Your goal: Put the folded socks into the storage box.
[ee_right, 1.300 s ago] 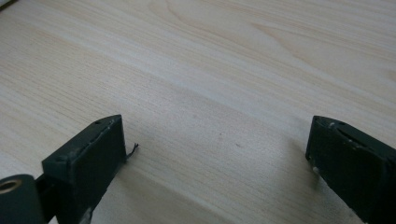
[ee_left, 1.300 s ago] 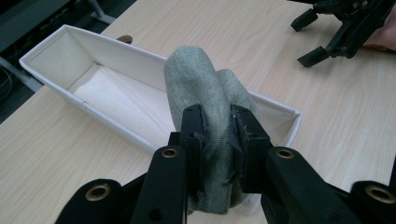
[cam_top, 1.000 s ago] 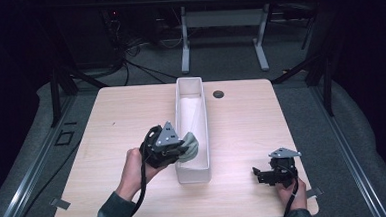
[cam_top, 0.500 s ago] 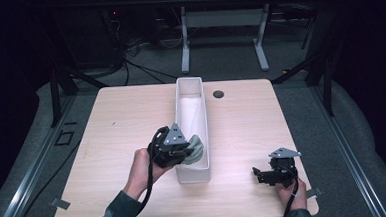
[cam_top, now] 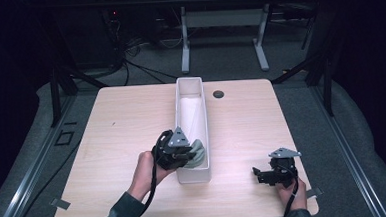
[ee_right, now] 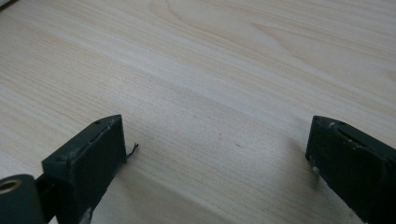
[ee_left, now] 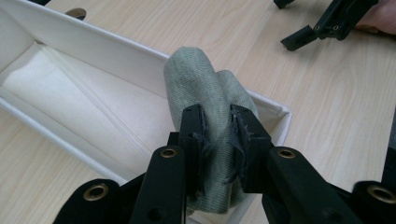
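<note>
Left claw (ee_left: 218, 140) clenches the rolled green cloth (ee_left: 205, 93) (long axis upright) over the white bin's (ee_left: 107, 51) near end.

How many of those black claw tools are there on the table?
2. The left gripper is clamped on a grey-green cloth at the near end of the white box. The right gripper rests open on the table near its right corner.

The left gripper (cam_top: 186, 156) holds a grey-green cloth (cam_top: 198, 151) over the near end of the white bin (cam_top: 190, 88). At four o'clock from the bin, the right gripper (cam_top: 259, 175) rests on the wooden table (cam_top: 121, 122).
</note>
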The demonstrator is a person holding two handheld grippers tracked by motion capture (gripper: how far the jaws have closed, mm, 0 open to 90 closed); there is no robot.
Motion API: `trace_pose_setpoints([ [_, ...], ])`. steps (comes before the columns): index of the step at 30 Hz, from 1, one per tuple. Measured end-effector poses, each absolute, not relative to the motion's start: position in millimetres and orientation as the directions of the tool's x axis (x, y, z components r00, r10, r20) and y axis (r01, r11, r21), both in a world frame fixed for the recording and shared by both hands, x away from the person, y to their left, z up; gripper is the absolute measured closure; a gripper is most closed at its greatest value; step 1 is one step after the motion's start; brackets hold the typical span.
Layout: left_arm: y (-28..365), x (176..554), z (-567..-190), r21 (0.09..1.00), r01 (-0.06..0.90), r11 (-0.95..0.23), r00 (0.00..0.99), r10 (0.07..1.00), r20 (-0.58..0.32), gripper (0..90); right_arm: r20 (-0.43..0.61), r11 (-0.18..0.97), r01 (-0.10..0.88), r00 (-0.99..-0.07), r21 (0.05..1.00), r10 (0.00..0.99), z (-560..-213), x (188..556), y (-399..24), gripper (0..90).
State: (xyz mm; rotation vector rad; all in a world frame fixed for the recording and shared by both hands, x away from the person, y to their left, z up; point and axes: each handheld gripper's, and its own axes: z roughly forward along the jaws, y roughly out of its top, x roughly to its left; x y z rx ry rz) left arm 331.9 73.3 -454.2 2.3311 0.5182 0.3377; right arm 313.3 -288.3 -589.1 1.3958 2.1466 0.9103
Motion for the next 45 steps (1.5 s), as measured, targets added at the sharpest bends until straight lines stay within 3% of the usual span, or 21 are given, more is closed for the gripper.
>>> trace_pose_setpoints([
  [45,55,339,-483,0.614,0.331,-0.717,0.885,0.461,0.062,70.6,0.004,0.281,0.639,-0.407,0.717,0.914,-589,313,-288,4.5],
])
